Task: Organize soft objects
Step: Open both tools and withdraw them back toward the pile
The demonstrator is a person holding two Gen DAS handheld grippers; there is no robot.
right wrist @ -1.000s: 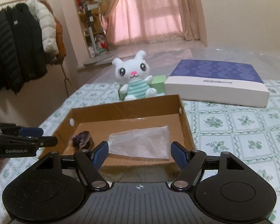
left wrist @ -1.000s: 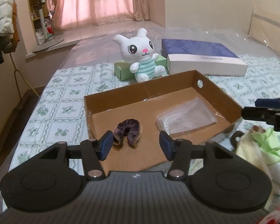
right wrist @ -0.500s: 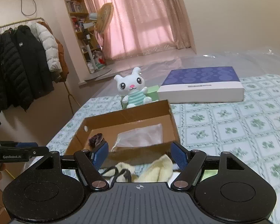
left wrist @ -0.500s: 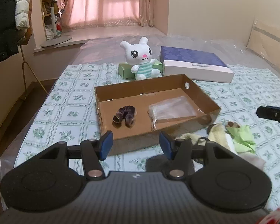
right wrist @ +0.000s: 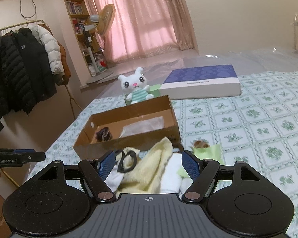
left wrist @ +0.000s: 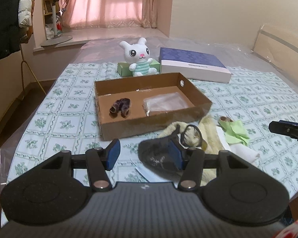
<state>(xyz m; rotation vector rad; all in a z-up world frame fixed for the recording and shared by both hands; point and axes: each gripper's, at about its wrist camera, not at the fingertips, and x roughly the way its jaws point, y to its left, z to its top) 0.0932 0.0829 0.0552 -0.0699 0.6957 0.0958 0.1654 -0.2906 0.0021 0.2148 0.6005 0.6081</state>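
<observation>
Pink-curtained room behind, green-patterned quilted bed (left wrist: 65,107) underneath, wrapped in clear plastic.

From the left wrist: open brown cardboard box (left wrist: 149,127) at 12 o'clock, holding a dark purple velvet scrunchie (left wrist: 120,107) and a clear plastic pouch (left wrist: 164,104). White plush rabbit (left wrist: 138,58) farther off at 12, beside a blue-and-white flat box (left wrist: 192,65). Left claw (left wrist: 145,154) parted about halfway, gripping nothing. Dark grey fabric piece (left wrist: 157,156) lying behind its right pad, with a pale yellow cloth (left wrist: 208,127) and thin black hair tie (left wrist: 190,132) at 1 o'clock, light green cloth (left wrist: 236,132) at 2.

From the right wrist: right claw (right wrist: 149,165) spread wide and empty, hanging above the same heap; yellow cloth, hair tie and a white cloth (right wrist: 172,178) seen between the pads. Left claw at 9 o'clock.

Likely trouble: tangled layers, so closing on the heap could drag several pieces at once or snag the hair tie; slick plastic could let the box slide if bumped.
</observation>
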